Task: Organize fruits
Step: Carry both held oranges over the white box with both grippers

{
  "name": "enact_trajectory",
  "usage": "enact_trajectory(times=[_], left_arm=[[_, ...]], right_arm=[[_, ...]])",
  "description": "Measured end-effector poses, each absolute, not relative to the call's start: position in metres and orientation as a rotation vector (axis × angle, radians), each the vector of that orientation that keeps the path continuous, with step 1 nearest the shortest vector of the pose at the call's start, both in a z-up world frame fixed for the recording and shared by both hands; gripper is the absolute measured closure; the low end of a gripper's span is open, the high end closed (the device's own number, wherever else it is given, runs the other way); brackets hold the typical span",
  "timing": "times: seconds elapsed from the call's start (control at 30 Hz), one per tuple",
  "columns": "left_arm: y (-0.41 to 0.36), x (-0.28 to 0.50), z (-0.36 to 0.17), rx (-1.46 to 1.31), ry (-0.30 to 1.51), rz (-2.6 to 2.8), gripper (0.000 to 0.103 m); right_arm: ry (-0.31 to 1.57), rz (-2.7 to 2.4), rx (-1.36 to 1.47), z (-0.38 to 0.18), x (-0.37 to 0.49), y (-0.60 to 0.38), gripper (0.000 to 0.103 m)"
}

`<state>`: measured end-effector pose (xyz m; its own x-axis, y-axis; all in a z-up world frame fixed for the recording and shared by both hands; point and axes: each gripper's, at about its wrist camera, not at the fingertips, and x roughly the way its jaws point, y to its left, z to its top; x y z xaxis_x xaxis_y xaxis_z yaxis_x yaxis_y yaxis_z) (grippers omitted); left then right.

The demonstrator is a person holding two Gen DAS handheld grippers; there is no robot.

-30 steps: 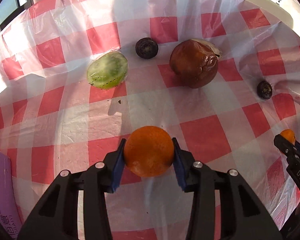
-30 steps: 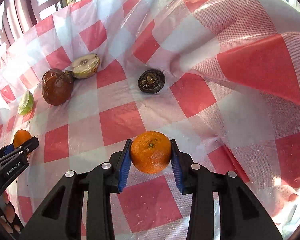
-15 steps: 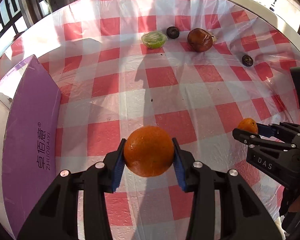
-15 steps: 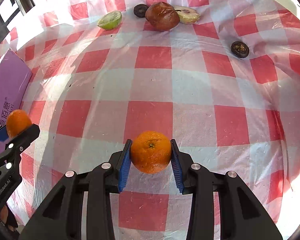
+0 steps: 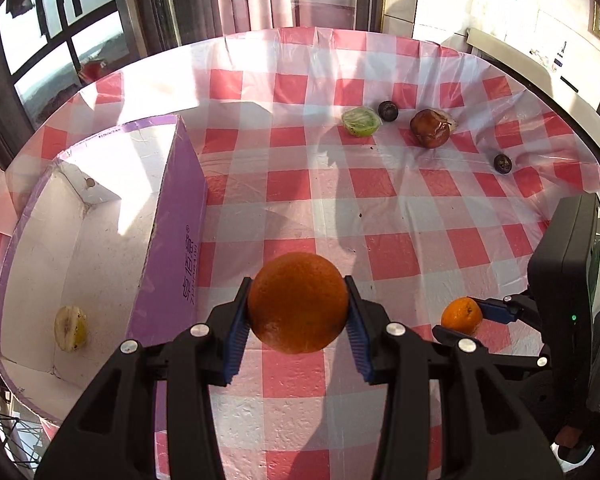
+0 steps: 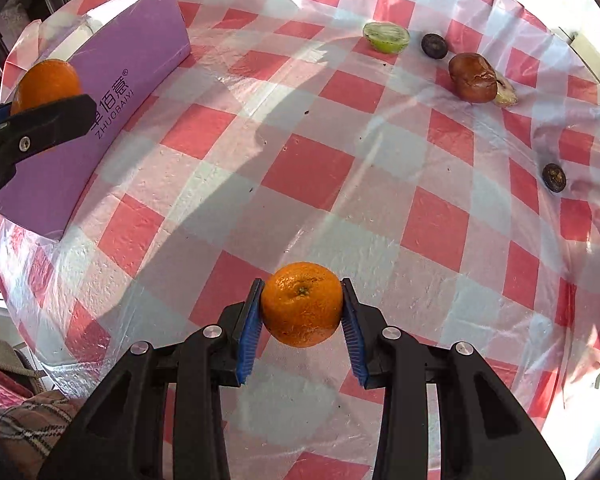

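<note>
My left gripper (image 5: pixel 298 312) is shut on a large orange (image 5: pixel 298 302), held above the checked tablecloth beside the purple box (image 5: pixel 176 240). My right gripper (image 6: pixel 302 308) is shut on a smaller orange (image 6: pixel 302 304); it also shows in the left wrist view (image 5: pixel 462 315) at the right. The box is open, white inside, with a pale yellow fruit piece (image 5: pixel 70 328) in it. At the far side lie a green kiwi half (image 5: pixel 361 121), a brown wrinkled fruit (image 5: pixel 430 134) and two small dark fruits (image 5: pixel 388 111) (image 5: pixel 503 163).
The table (image 6: pixel 340 160) has a red-and-white checked plastic cover. The purple box (image 6: pixel 100 112) stands at its left. A pale cut fruit (image 6: pixel 505 94) lies behind the brown fruit (image 6: pixel 471 78). Windows and curtains are beyond the far edge.
Both grippers have pulled back and risen from the far fruits, each still holding its orange. The purple box has come into full view on the left.
</note>
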<state>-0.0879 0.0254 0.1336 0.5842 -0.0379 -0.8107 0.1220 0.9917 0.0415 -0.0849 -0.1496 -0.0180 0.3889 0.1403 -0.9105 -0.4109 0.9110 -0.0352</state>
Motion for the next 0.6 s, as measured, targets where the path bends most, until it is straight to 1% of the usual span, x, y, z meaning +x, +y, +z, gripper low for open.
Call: enact_trajectory(times=[0.23,0.6], left_arm=[[0.059,-0.090,0.152,0.079,0.892,-0.043,0.060],[0.100,-0.083,0.164,0.060,0.868,-0.014,0.060]], right_arm=[[1.080,0.393,-0.335,-0.001,-0.082,-0.119,0.066],[1.054,0.413,-0.377,0.012,-0.076,-0.080,0.066]])
